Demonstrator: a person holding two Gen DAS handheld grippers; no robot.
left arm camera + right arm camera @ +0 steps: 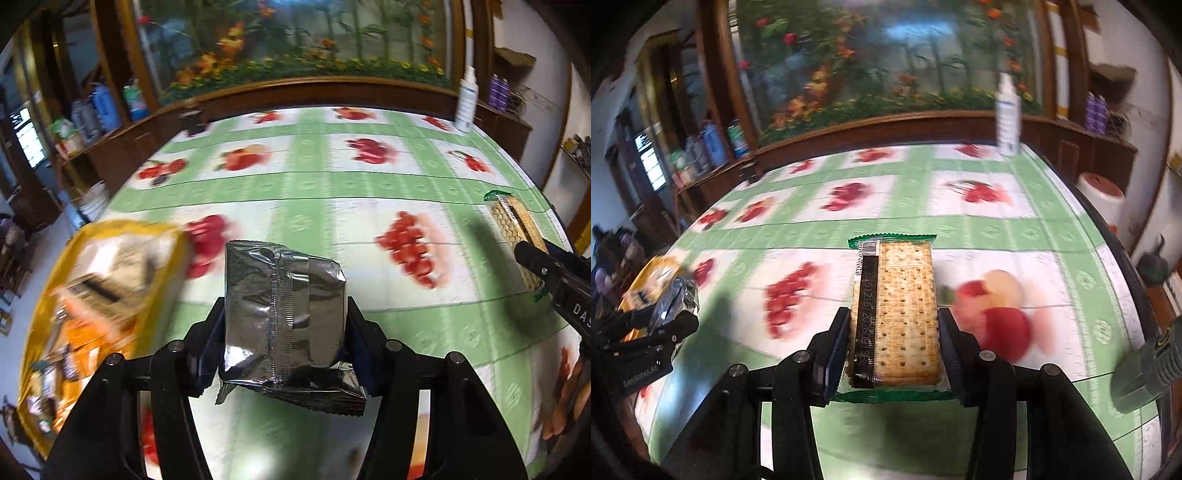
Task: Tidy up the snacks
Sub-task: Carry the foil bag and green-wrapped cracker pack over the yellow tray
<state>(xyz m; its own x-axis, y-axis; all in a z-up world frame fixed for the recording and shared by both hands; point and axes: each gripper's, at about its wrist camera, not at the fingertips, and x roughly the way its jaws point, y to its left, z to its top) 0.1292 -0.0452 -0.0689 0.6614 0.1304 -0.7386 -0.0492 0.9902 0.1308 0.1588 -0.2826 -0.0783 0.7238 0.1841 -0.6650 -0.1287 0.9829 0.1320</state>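
My left gripper [284, 314] is shut on a silver foil snack packet [284, 314] and holds it above the table. A yellow-orange snack bag [92, 306] lies to its left at the table's edge. My right gripper [894, 325] is shut on a clear pack of crackers [897, 314] with green ends, held above the table. In the left wrist view the right gripper [535, 269] and its cracker pack [513, 225] show at the far right. In the right wrist view the left gripper [676, 314], the silver packet [674, 299] and the yellow bag [650, 277] show at the far left.
The table carries a green and white fruit-print cloth [332, 184]. A white spray bottle [466, 99] stands at its far right corner. A small dark object [192, 118] sits at the far left edge. Wooden shelves with bottles [103, 107] lie beyond the table. A white bucket [1100, 199] stands off the right side.
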